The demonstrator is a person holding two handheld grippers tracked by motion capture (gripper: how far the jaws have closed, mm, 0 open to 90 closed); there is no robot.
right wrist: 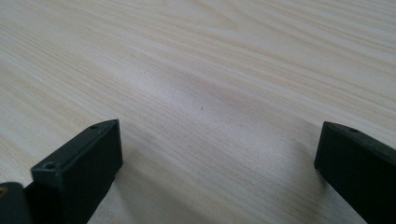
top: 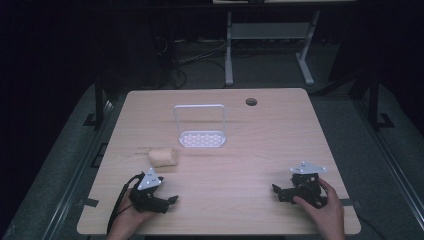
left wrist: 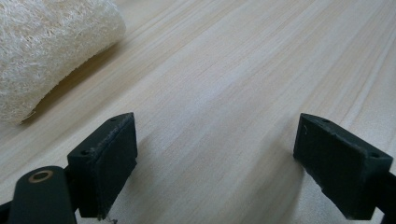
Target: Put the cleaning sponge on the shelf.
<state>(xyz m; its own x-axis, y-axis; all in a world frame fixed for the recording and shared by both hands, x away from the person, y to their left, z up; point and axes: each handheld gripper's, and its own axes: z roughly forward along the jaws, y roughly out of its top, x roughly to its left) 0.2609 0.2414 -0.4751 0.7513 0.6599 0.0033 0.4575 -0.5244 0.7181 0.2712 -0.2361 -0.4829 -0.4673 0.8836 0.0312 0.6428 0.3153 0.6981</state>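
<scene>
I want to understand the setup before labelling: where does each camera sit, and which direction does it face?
High view: above the person's side, looking forward and down on the table; both hands show, with the left gripper and right gripper.
Left gripper view: rides on the left gripper, looking low along its open jaws across the wood toward the loofah sponge.
Right gripper view: rides on the right gripper, facing bare wood between open jaws.
Shared: the sponge appears in the high view and the left gripper view.

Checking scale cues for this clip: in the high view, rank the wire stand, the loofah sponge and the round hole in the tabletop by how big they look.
1. Wire stand, clearly the largest.
2. Loofah sponge, much smaller, though it lies nearer the camera.
3. Round hole, the smallest; it sits farthest back, which shrinks it somewhat.
</scene>
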